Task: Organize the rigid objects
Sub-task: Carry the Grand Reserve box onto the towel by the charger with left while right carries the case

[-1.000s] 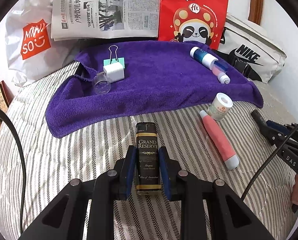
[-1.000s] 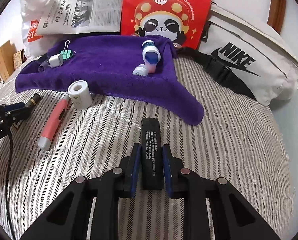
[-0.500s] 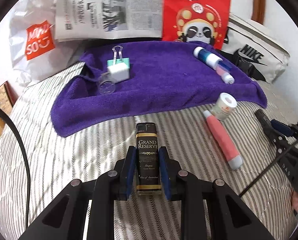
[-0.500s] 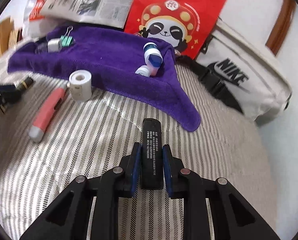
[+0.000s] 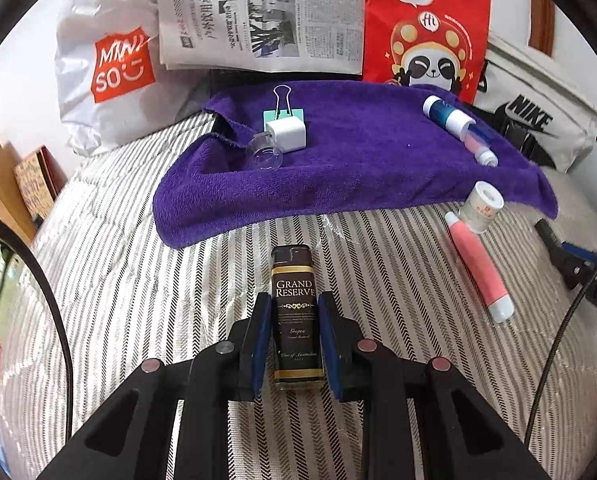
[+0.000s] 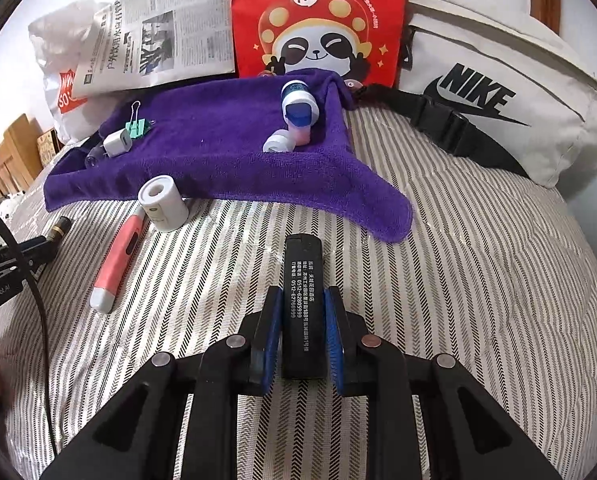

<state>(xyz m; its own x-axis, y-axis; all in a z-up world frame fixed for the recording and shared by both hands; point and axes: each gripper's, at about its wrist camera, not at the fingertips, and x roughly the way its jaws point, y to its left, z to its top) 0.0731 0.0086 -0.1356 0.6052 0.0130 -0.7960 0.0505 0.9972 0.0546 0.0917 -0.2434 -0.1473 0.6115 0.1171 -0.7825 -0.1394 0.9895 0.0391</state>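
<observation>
Holding two lighters at once: our left tongs [image 5: 294, 332] pinch the Grand Reserve lighter [image 5: 296, 316] by its long sides, and our right tongs [image 6: 302, 332] pinch the black lighter [image 6: 303, 304] the same way. Both lighters run lengthwise along the fingers, cap ends pointing forward toward the purple towel [image 5: 358, 168], which lies just ahead on the striped bed [image 5: 138, 280]. Towel edge looks nearer the left tongs' lighter tip; right one faces the towel's drooping corner [image 6: 394, 216]. Still off the towel: pink pen [image 5: 478, 268], long axis running front to back, and white roll [image 5: 480, 206] touching its far end, both to the right of our left tongs. Likely next move: carry forward, set down on the towel.
</observation>
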